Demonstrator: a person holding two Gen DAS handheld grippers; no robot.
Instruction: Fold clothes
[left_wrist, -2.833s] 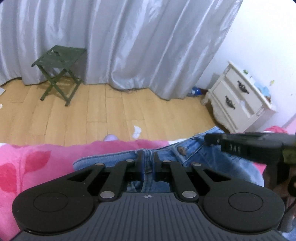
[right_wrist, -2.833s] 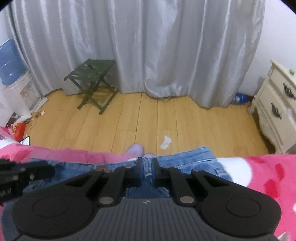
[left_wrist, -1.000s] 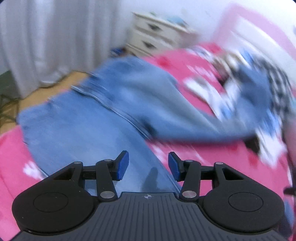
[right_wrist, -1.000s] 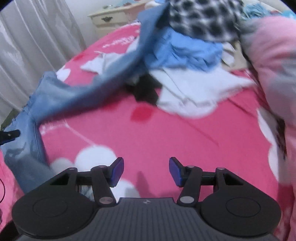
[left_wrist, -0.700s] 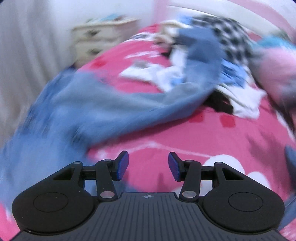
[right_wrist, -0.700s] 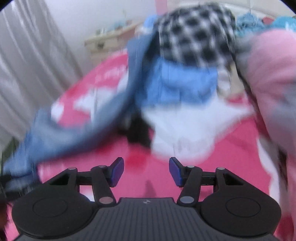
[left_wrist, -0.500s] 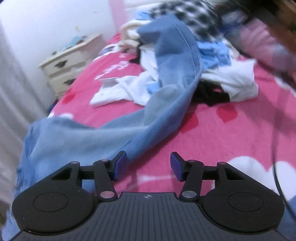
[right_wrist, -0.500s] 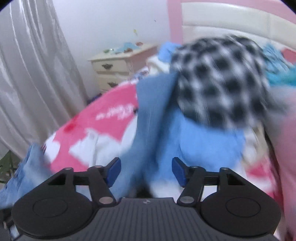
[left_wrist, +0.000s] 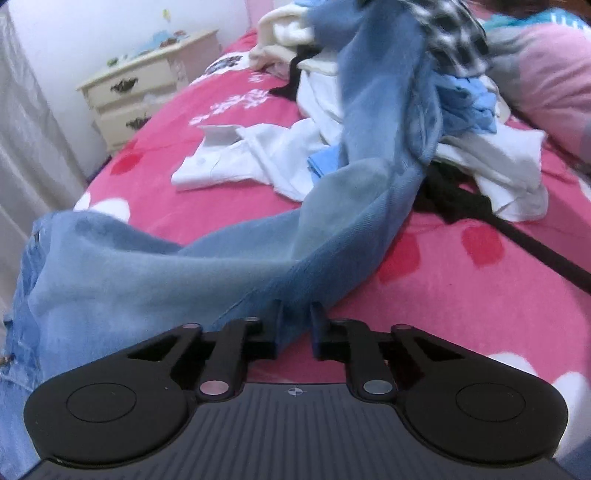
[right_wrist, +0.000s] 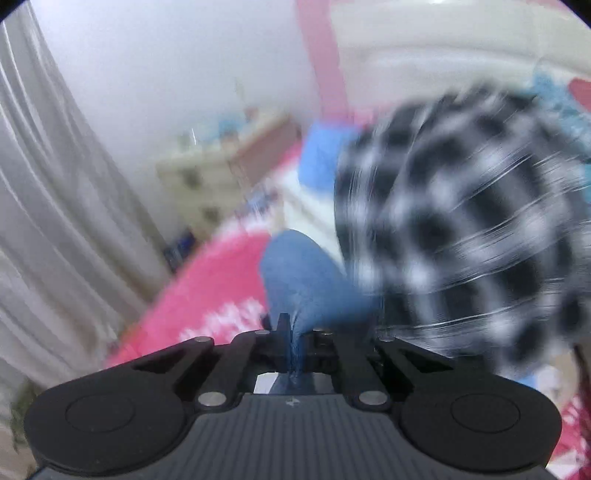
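Note:
Blue jeans (left_wrist: 229, 266) lie across the pink bed cover (left_wrist: 443, 295). One leg runs up onto a clothes pile. My left gripper (left_wrist: 294, 325) is low over the bed at the near part of that leg. Its jaws are closing, and a fold of denim is pinched between them. In the blurred right wrist view, my right gripper (right_wrist: 295, 332) is shut on a bunched end of the jeans (right_wrist: 303, 284), held up beside a black-and-white checked garment (right_wrist: 461, 240).
The pile holds a white shirt (left_wrist: 258, 155), a light blue garment (left_wrist: 469, 103), a black garment (left_wrist: 450, 199) and the checked garment (left_wrist: 454, 29). A pink pillow (left_wrist: 554, 74) lies at the right. A cream nightstand (left_wrist: 144, 96) and grey curtain (left_wrist: 29, 147) stand left of the bed.
Both grippers were open half a second ago and now have denim between their fingers. The left one moved onto the jeans leg. The right one swept up to the pile by the headboard.

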